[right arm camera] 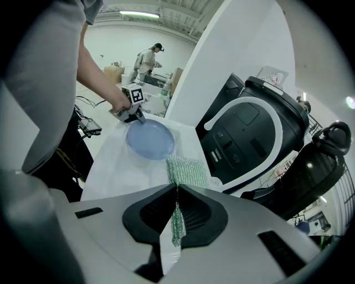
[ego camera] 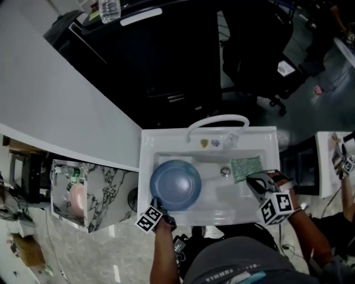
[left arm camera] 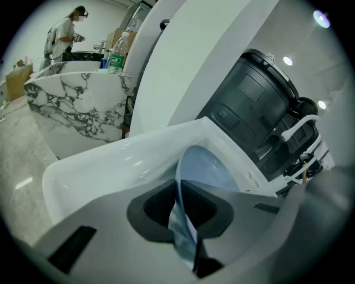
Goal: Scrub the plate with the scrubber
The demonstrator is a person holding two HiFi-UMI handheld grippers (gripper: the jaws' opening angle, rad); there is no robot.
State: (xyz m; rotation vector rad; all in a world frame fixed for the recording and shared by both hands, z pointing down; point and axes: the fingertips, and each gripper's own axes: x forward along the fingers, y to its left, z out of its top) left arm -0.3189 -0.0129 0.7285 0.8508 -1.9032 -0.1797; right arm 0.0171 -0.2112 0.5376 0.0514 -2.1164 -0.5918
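While the left tool (ego camera: 158, 208) clamps the plate's (ego camera: 176, 184) near rim, the plate lies in the sink's (ego camera: 147, 166) left half; open basin floor separates it from the scrubber (ego camera: 246, 168), pinched in the nearly closed right tool (ego camera: 258, 182).

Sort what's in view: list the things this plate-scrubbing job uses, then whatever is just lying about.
In the job:
blue plate, clamped at its rim by the left gripper
green scrubber, pinched in the right gripper
white sink under the plate

Lying about:
water bottle
black office chair
marble-patterned cabinet
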